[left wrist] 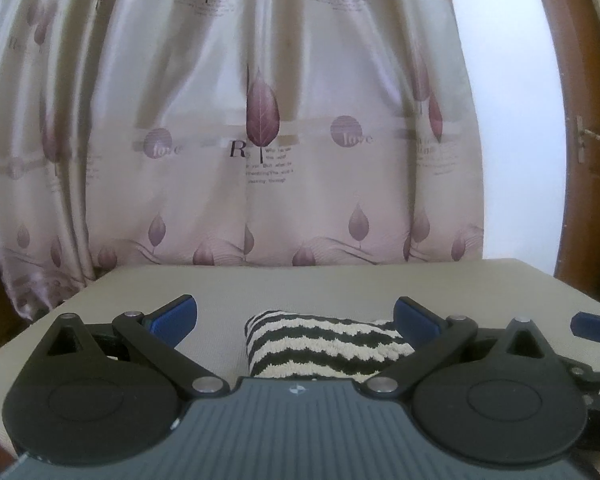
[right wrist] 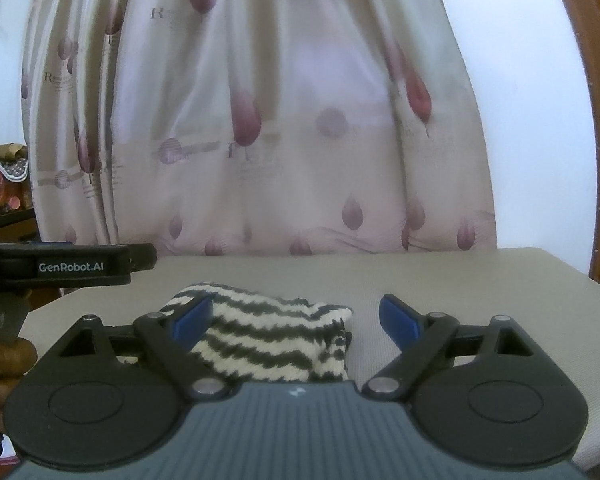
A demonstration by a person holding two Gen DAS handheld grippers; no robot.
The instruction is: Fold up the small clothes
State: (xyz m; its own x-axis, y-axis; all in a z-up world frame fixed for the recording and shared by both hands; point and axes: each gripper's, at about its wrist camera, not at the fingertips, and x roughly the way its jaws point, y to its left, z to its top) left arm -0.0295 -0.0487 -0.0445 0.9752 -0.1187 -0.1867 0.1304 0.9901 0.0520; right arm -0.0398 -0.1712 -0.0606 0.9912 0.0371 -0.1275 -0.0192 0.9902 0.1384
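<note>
Curtain with purple leaf prints hangs across the back in both views, with a brown door at the far right.

Left gripper points nearly level over the beige counter, tipped slightly down. Its blue fingers stand wide apart, pressing on nothing. A folded black-and-white striped cloth lies on the counter between them, toward the right side; its right end reaches the right finger, though I cannot tell whether it touches. At the right edge of this view a blue fingertip of the other gripper pokes in, just beside the left one.

In the right wrist view, the left gripper's black body, marked GenRobot.AI, sits at the left edge, level with the counter.

Right gripper also points nearly level, a little downward, close to the counter. Its fingers are spread wide and clamp nothing. The cloth lies in a loose bundle between them, its left part running behind the left finger, its right end well clear of the right finger.
</note>
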